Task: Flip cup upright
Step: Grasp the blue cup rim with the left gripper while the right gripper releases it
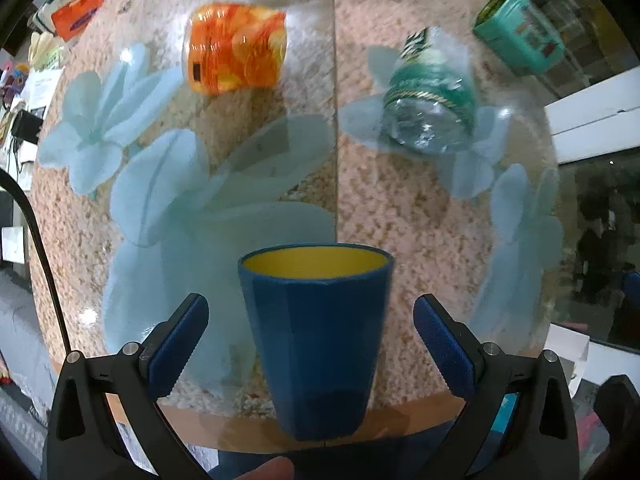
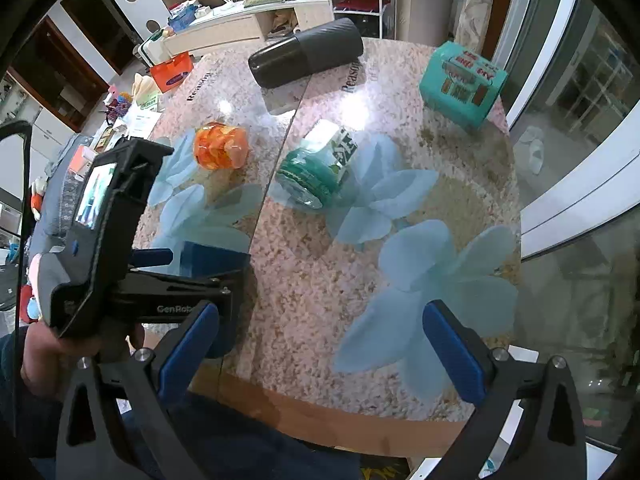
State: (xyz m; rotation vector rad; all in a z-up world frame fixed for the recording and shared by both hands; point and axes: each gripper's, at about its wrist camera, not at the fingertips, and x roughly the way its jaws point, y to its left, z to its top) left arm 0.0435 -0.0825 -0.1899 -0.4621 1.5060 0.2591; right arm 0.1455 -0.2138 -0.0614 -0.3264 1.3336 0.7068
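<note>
At the far left of the glass-topped table, an orange patterned jar was seen lying on its side, well apart from the near edge. Nearer and a little to the right, the blue cup was found standing upright close to the near edge of the table, its yellow inside open to the top. The left gripper was placed around the cup, its blue pads spread wide on either side with a clear gap to the cup wall; nothing was held. Farther right, a green-labelled bottle was seen lying on its side, and beyond it, at the far right, a teal tin was set. A dark cylinder was laid at the far edge.

In the right wrist view, the right gripper was held wide and empty above the near right part of the table, well apart from the cup.

The flip itself was judged to be done, since the cup was already upright and released. The step in hand was taken to be the release. The next move was judged to call for a straight pull-back toward the near side, with the pads kept clear so that the cup would not be knocked over.
</note>
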